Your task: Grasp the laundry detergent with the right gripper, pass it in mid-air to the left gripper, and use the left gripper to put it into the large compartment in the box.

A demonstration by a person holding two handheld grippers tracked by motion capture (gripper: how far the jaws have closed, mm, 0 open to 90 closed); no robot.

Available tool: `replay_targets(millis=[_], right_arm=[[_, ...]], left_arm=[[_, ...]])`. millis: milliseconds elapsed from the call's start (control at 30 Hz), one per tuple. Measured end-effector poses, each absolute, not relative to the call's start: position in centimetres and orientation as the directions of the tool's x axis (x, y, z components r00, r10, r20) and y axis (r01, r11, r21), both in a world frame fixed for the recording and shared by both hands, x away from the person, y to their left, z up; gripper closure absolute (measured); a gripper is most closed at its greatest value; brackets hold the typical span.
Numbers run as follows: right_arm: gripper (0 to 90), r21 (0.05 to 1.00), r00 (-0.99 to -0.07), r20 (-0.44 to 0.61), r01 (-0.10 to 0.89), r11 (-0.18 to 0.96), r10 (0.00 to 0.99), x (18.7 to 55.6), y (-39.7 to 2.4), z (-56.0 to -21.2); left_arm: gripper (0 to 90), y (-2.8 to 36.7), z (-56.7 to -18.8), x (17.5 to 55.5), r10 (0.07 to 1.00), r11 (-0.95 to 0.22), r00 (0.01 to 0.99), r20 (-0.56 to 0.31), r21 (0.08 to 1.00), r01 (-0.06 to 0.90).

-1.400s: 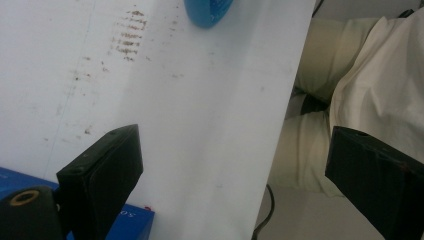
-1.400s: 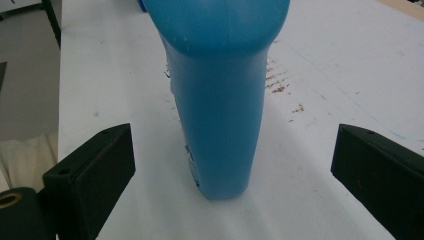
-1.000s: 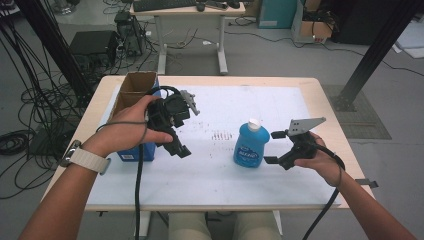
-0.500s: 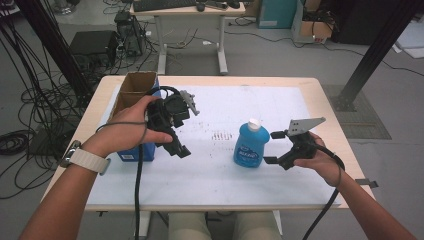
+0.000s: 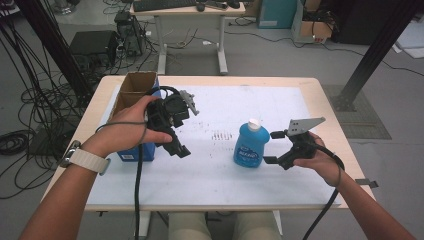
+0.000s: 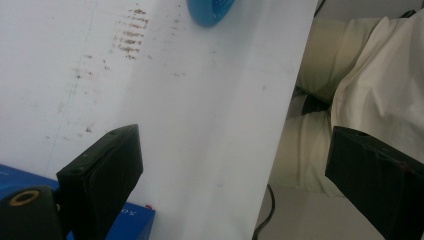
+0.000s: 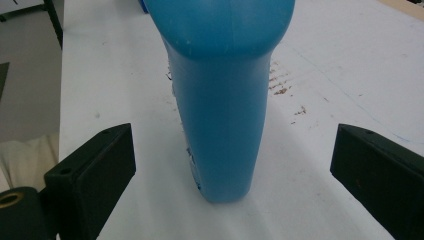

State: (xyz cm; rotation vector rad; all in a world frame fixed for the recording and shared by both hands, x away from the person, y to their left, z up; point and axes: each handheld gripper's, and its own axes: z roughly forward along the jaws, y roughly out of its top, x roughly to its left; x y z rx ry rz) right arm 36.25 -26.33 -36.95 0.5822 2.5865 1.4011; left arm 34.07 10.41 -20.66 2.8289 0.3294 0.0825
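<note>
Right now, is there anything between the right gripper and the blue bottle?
No. In the right gripper view the blue bottle stands just ahead of the open right gripper, jaws wide to either side; between them lies bare white table cover.

So the high view sits above the person's side of the table [image 5: 210, 82], looking forward and down, far enough back to take in the whole tabletop plus the floor and desks behind it.

The left gripper view rides low and close over the white surface, tilted toward the near table edge, with its own jaws at the bottom corners.

The right gripper view is right up against the blue bottle [image 7: 220, 100], almost at table level, looking across the top.

All three share that bottle [image 5: 251, 145], whose base sits at the top edge of the left gripper view [image 6: 210, 11], and the brown smudges [image 5: 222, 135].
</note>
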Motion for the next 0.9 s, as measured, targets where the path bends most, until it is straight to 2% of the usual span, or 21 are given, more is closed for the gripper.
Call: replay_targets(millis=[900], right_arm=[[4.2,0.832,-0.916,0.060,0.266,0.486,0.398,36.30,-26.34,-37.02]], left_arm=[[8.6,10.36,-20.74,34.11,0.235,-0.932,0.972,0.024,0.289,0.218]])
